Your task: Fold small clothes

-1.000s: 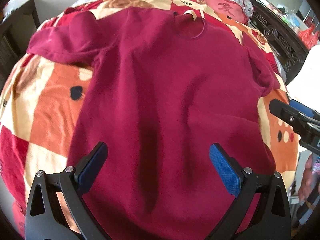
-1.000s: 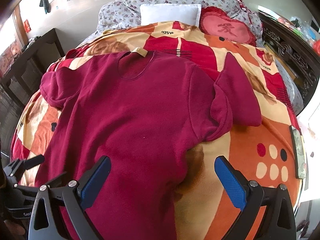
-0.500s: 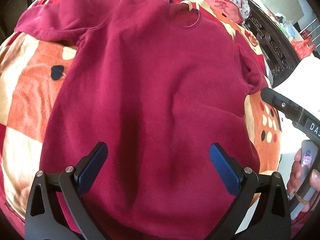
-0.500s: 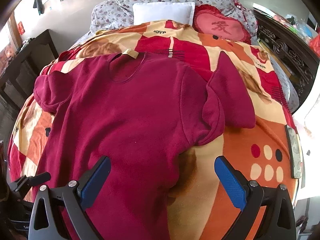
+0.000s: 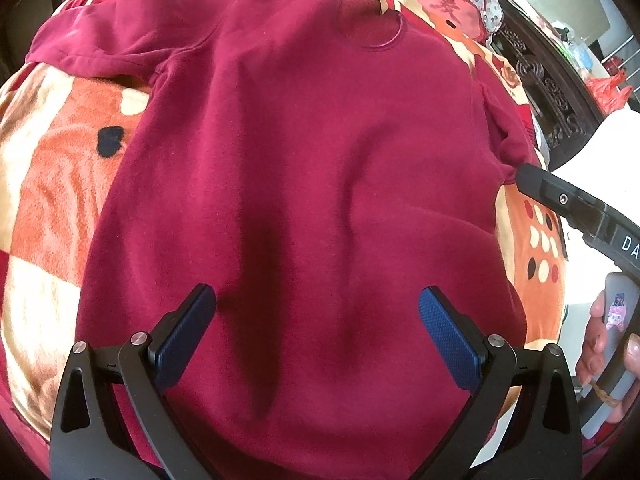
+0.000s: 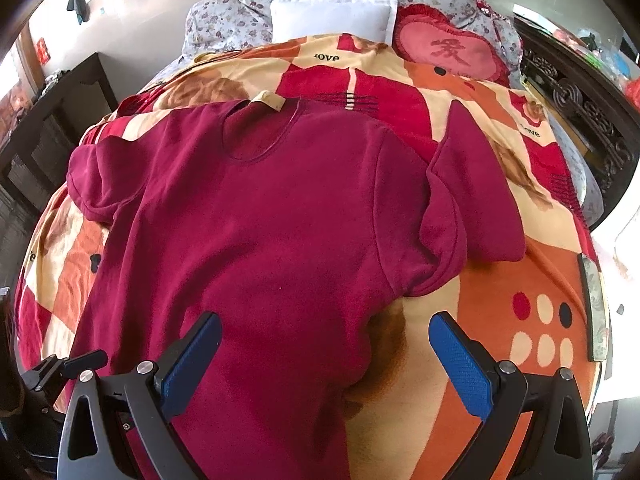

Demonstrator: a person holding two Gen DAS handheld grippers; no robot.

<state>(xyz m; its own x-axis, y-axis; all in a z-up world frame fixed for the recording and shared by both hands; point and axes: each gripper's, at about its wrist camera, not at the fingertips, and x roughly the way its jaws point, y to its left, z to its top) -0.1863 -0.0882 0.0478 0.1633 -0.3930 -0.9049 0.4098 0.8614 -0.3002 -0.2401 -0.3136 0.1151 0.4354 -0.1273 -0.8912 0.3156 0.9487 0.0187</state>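
Left gripper (image 5: 316, 336) jaws wide apart, hovering over hem of maroon shirt (image 5: 304, 168), nothing grabbed. Right gripper (image 6: 324, 356) also spread, straddling shirt's right edge. Shirt flat on blanket (image 6: 500, 320), collar far end, pillow (image 6: 332, 20) way beyond

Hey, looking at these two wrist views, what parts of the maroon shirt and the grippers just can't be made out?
- Maroon shirt hem: left wrist view, hidden behind the left gripper and cut off by the bottom edge.
- Right gripper tips in the left wrist view: only one black finger shows; the frame edge cuts the rest.
- Shirt's back: both views, hidden against the blanket.
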